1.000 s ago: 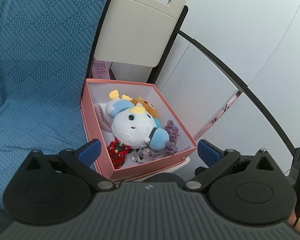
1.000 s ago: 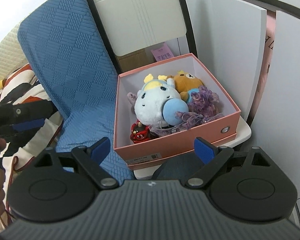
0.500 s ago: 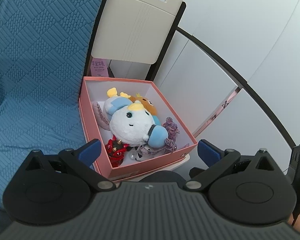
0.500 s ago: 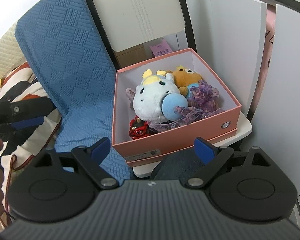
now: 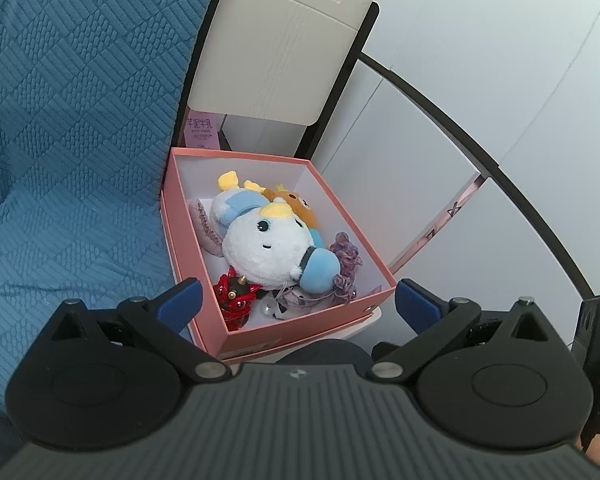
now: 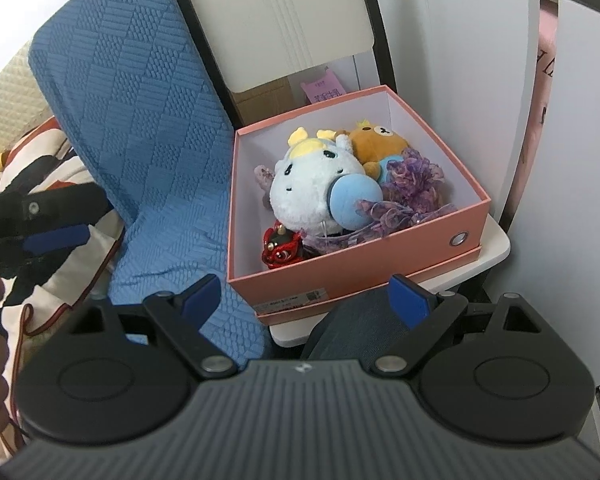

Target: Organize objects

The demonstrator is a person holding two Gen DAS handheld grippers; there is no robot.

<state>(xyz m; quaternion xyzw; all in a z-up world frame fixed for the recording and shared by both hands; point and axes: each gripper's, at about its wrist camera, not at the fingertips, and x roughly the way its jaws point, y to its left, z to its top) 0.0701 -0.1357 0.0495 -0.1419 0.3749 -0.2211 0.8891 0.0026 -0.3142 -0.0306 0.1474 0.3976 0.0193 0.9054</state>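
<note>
An open pink box (image 5: 296, 332) (image 6: 340, 272) sits on a small white table. Inside lie a white and blue plush (image 5: 266, 242) (image 6: 312, 188), a brown bear plush (image 5: 296, 206) (image 6: 376, 142), a red lion toy (image 5: 236, 296) (image 6: 280, 250) and purple lace ribbon (image 5: 346, 256) (image 6: 412, 180). My left gripper (image 5: 296, 302) is open and empty, held above the box's near edge. My right gripper (image 6: 306, 296) is open and empty, in front of the box's near side. The left gripper also shows at the left edge of the right wrist view (image 6: 40, 216).
A blue quilted cover (image 5: 72, 140) (image 6: 140, 120) lies left of the box. A beige chair back (image 5: 284, 52) (image 6: 276, 12) stands behind it. White cabinet panels (image 5: 480, 120) are to the right. A striped cloth (image 6: 32, 172) lies at far left.
Both grippers have drawn back a little from the box, which now looks slightly smaller and farther. Both stay open and empty. The toys have not moved.
</note>
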